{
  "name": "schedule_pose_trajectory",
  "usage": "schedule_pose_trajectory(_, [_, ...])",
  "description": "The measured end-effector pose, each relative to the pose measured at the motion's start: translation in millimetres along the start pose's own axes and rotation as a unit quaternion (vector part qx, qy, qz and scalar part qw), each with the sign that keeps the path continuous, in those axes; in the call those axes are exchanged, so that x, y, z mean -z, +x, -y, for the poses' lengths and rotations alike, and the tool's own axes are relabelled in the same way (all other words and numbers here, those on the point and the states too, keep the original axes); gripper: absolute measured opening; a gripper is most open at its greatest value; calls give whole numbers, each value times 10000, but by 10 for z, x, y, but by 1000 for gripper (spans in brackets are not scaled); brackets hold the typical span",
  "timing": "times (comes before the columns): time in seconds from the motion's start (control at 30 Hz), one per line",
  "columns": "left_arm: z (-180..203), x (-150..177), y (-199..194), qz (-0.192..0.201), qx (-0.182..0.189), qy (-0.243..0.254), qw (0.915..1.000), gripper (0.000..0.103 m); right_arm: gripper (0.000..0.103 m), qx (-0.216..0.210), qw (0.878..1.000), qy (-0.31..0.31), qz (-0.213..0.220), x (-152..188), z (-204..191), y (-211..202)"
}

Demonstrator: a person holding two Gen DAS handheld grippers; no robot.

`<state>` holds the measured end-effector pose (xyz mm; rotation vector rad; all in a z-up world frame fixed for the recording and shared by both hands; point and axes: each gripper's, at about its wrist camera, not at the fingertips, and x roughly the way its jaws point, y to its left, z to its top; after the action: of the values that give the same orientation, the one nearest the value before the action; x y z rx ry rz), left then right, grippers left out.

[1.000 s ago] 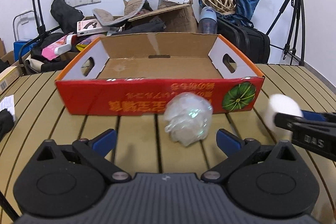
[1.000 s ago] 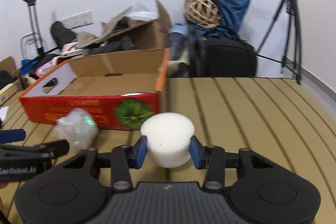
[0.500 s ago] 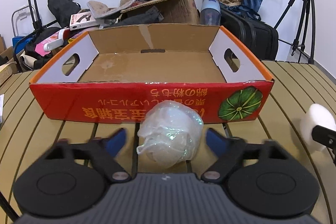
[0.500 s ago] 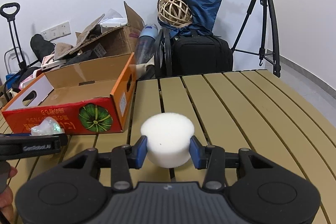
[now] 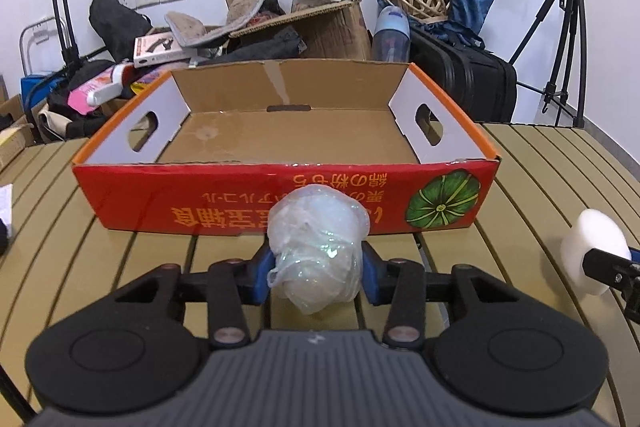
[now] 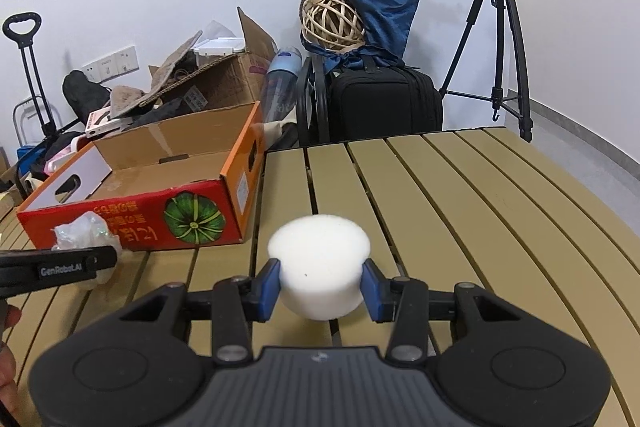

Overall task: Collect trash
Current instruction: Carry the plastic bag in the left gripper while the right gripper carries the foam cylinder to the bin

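Both views ride low over the slatted table, each looking forward and somewhat downward along its own gripper's fingers toward the white wall.

The left wrist view faces the red cardboard box square on, close to its long printed side, seeing into its bare inside.

The right wrist view sits to the right of the box, a little farther back, seeing its printed front at a slant, its orange end wall, and open table beyond.

Both share the box, the clutter behind it, the black suitcase and tripod. Each view also catches the other gripper at its edge.
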<state>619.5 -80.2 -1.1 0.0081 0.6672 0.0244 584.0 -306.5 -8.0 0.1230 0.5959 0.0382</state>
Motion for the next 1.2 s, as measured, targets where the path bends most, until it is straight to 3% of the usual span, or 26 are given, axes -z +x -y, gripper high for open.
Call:
schedule_pose_trajectory(0.73, [-83,262,-998,262,-69,164,9995,44,41,-355,9989,300,101,204,-82,-813])
schedule_pose_trajectory(1.2, [-216,657,-1804,438,67,202,9988,44,41,-658,9971,316,224,579,-204,-1553])
